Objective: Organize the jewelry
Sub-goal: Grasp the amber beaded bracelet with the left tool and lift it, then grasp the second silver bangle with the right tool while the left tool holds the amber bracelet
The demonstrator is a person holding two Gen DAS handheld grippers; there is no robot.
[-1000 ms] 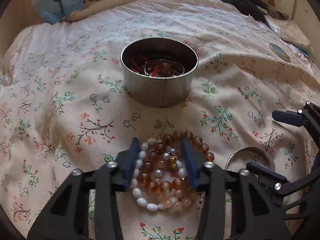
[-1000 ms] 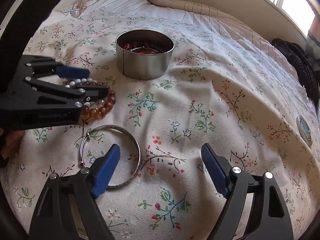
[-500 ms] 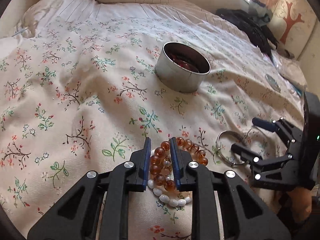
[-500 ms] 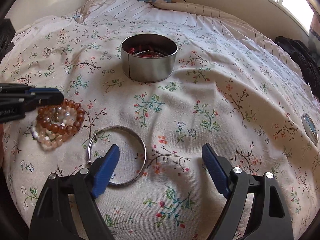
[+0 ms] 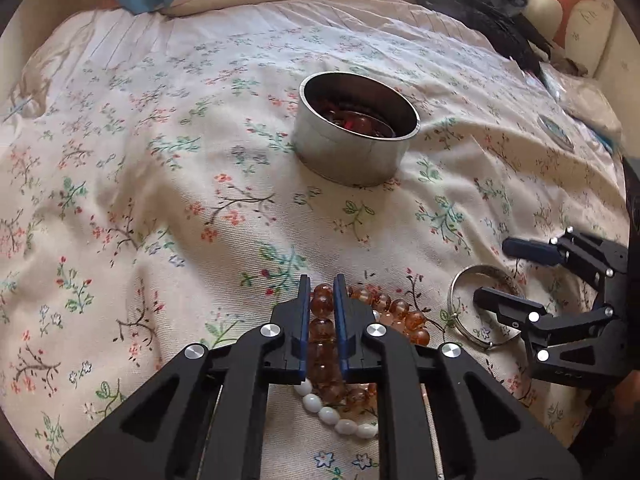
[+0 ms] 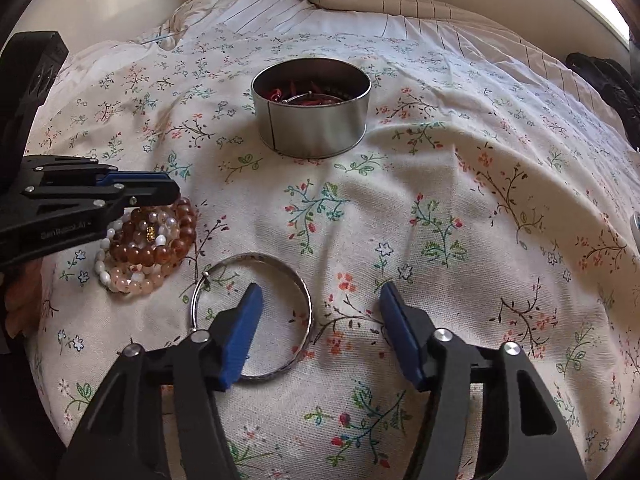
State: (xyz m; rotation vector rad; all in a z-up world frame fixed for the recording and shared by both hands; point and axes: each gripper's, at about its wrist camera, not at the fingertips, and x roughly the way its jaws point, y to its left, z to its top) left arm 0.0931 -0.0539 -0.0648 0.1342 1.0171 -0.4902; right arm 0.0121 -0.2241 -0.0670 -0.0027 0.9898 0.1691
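L wrist cam is sitting low over the bed (image 5: 120, 200), looking fwd along the left tool (image 5: 321, 300) toward the metal tin (image 5: 352, 156), close on the beaded bracelets (image 5: 400, 316). R wrist cam is looking fwd along the right tool (image 6: 320, 320), also low, facing the same tin (image 6: 312, 128). Both views are sharing the tin, bracelets (image 6: 148, 244), the silver bangle (image 6: 304, 300) (image 5: 460, 280) & each other's tool (image 5: 512, 276) (image 6: 152, 190).

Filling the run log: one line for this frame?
left gripper: shut on amber bead bracelet | right gripper: open over silver bangle | tin: upright
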